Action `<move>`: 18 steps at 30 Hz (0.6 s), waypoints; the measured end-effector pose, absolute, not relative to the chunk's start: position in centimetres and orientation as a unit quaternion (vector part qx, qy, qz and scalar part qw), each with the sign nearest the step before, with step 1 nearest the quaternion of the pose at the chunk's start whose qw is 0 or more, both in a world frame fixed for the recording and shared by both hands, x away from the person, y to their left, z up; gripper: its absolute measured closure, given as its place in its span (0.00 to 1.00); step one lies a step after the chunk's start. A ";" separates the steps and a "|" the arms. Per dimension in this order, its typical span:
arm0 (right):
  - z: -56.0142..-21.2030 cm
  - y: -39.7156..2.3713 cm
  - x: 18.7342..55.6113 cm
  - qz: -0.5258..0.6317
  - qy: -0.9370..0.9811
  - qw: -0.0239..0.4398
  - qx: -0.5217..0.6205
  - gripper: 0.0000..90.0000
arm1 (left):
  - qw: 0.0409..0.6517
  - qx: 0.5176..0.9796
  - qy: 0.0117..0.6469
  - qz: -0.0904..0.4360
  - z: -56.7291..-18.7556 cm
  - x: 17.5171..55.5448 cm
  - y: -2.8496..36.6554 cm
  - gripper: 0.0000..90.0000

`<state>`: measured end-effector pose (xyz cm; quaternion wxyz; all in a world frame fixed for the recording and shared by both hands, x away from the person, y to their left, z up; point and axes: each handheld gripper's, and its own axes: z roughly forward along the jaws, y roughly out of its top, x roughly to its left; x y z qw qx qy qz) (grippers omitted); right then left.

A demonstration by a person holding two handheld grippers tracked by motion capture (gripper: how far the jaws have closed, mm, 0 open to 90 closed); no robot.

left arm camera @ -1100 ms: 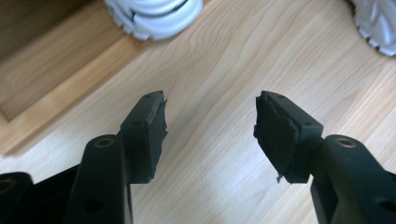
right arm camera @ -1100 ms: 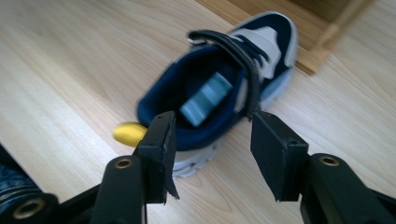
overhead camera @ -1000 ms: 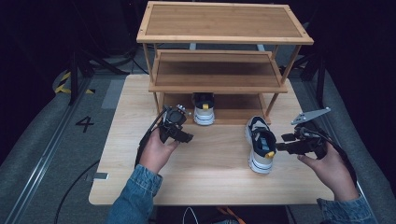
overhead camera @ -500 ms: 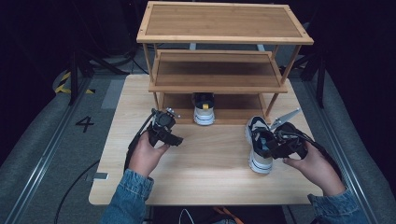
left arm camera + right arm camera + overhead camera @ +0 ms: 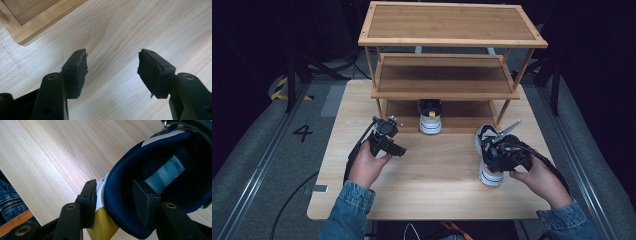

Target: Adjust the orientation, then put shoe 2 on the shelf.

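Sneaker (image 5: 488,155) lies lengthwise, toe toward the rack (image 5: 447,70).

Only one readable mark: a black numeral "4" (image 5: 303,132) on the grey floor (image 5: 257,150), just off the left edge of the table (image 5: 432,190), level with that edge's middle. Nearby, farther back on the same floor, a strip of yellow and black hazard tape (image 5: 282,89), striped but bearing no words. No brand or lettering legible on the shoe at the right edge of the table (image 5: 487,155), nor on the shoe under the lowest shelf of the rack (image 5: 430,116). Grey loop inside the shoe's collar (image 5: 163,173) blank in the right gripper view. Nothing printed on the rack (image 5: 452,40).
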<state>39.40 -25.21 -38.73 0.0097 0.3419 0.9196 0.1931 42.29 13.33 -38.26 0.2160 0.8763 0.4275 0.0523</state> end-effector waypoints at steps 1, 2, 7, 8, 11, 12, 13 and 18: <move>-38.8 -25.2 39.4 0.192 0.920 0.010 0.342 0.64 | 0.216 0.876 0.427 0.052 -38.3 42.3 13.3 0.45; -38.9 -25.1 39.4 0.189 0.920 0.011 0.342 0.66 | 0.215 0.877 0.426 0.052 -38.3 42.4 13.3 0.45; -39.0 -25.0 39.2 0.196 0.927 0.018 0.319 0.77 | 0.217 0.875 0.430 0.049 -38.1 42.7 13.4 0.45; -38.9 -25.0 39.1 0.196 0.928 0.017 0.317 0.78 | 0.217 0.875 0.430 0.050 -38.1 42.7 13.4 0.44; -38.7 -24.8 39.1 0.198 0.930 0.020 0.309 0.78 | 0.220 0.874 0.431 0.051 -37.9 42.6 13.6 0.44; -38.6 -24.7 39.0 0.196 0.932 0.024 0.304 0.78 | 0.220 0.874 0.430 0.052 -37.9 42.6 13.8 0.44; -38.4 -24.6 39.0 0.195 0.933 0.027 0.300 0.78 | 0.219 0.874 0.431 0.054 -37.9 42.6 13.9 0.44; -37.7 -24.2 39.3 0.203 0.933 0.031 0.294 0.78 | 0.223 0.869 0.438 0.057 -37.7 42.3 14.7 0.44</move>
